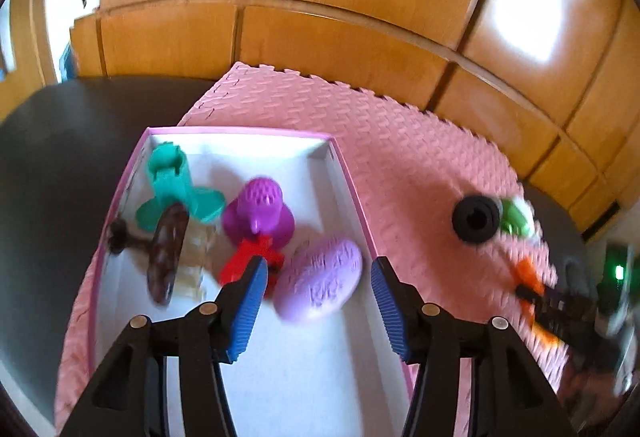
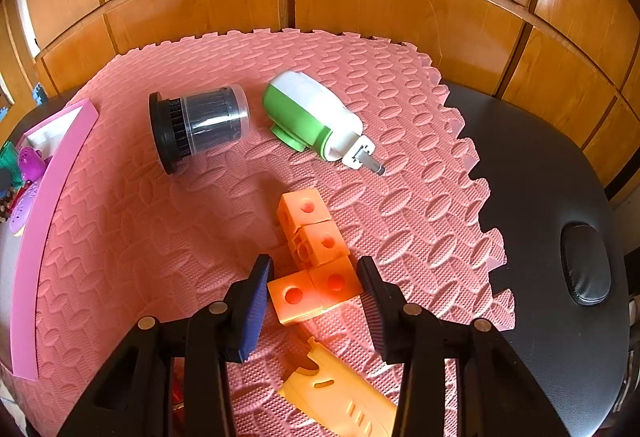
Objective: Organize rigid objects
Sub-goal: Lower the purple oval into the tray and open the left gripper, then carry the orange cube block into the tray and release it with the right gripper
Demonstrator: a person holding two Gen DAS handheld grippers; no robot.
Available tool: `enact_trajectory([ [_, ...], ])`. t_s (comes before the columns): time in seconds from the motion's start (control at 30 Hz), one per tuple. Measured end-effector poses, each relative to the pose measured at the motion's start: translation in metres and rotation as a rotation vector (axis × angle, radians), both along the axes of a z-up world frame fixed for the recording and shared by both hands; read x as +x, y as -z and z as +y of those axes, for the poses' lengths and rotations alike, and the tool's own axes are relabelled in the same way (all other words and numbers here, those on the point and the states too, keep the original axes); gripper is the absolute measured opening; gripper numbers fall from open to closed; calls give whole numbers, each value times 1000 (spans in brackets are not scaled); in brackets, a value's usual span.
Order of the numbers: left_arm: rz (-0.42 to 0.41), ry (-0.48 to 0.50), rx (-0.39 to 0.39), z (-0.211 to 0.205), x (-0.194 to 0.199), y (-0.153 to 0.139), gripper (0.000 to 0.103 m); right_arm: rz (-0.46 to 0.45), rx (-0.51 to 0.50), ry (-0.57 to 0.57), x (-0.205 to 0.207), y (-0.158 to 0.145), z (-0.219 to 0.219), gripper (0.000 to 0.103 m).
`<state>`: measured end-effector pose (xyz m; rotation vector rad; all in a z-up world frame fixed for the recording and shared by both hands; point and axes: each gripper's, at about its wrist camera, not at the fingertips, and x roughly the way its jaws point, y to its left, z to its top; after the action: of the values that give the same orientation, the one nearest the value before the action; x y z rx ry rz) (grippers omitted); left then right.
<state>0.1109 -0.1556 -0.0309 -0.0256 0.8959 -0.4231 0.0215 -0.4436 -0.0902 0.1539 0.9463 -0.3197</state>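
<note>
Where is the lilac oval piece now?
In the left wrist view, the lilac oval piece lies inside the pink box, near its right wall, just right of the red piece.

Pink-rimmed box, white inside: teal stand, magenta perforated piece, red piece, lilac oval pad, dark brown piece. On pink foam mat: black-based clear cylinder and green-white device, both on their sides; orange linked cubes; flat orange piece.

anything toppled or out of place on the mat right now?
Yes. The clear jar with black lid and the green-and-white device both lie on their sides on the pink mat, outside the pink box. The orange linked cubes are also unboxed, between the right gripper's fingers.
</note>
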Motion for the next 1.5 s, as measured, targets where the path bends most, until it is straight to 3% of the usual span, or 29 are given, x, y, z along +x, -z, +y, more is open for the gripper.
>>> enact_trajectory([
  [0.23,-44,31,84,3,-43,0,55,-6,-26,-9,-1,0,3,43],
  [0.53,-90,21,101,16,-69,-10,55,-25,-87,-36,-3,0,9,43],
  [0.77,-100,2,103,26,-74,-12,58,-40,4,-11,-5,2,-3,43],
  [1.13,-105,-22,102,41,-74,-10,58,-45,-112,-34,-6,2,11,43],
  [1.5,-109,-70,92,63,-69,-12,58,-42,-132,-22,-5,2,13,43],
])
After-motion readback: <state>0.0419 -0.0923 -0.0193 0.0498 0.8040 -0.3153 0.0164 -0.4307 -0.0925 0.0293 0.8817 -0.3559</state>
